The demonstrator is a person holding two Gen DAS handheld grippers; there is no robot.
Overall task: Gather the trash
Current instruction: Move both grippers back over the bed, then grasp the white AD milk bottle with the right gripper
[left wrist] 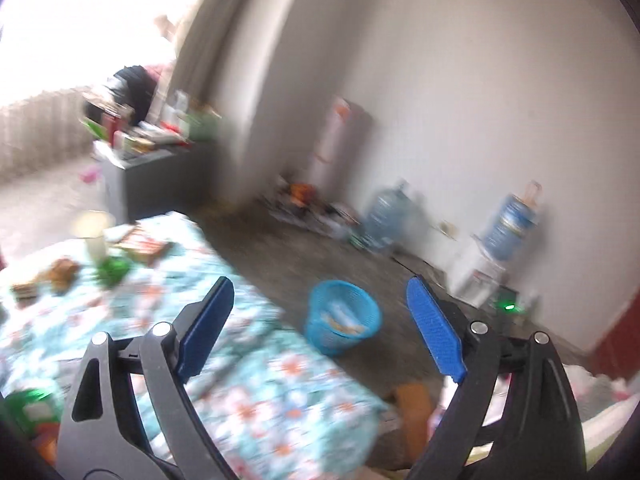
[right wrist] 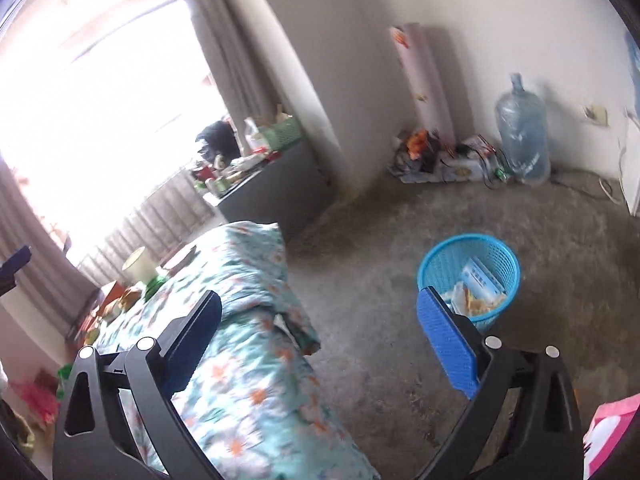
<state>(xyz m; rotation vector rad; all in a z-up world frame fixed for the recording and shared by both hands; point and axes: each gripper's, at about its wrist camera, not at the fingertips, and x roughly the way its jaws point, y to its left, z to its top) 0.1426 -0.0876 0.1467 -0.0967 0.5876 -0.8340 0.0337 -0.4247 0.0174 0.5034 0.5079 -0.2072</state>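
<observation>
Overhead-ish and tilted down, both cameras take in a bare room with a pale wall (right wrist: 480,20) at the far side and a rough grey floor (right wrist: 380,280) below it, the left wrist view smeared by motion blur. Nearest and largest is a bed with a teal floral cover (right wrist: 248,360) running from the near left toward the window, where a cream cup (right wrist: 138,266) and other small items, too blurred to name, lie at its far end. Beyond the bed stands a grey cabinet (right wrist: 276,196) crowded with bottles and boxes, beside long grey curtains (right wrist: 256,60). Against the far wall a tall pale roll (right wrist: 428,88) leans upright, with a large blue water jug (right wrist: 522,136) to its right and a heap of clutter (right wrist: 436,156) on the floor between them. On the open floor, right of the bed and well apart from it, sits a round blue mesh wastebasket (right wrist: 492,256) with paper scraps and a pale box inside; it also shows in the left wrist view (left wrist: 342,320). The left gripper (left wrist: 320,320) has its blue pads spread wide with nothing between them, framing the basket from afar. The right gripper (right wrist: 320,334) is likewise spread wide and empty, its right pad overlapping the basket's near rim in the picture
</observation>
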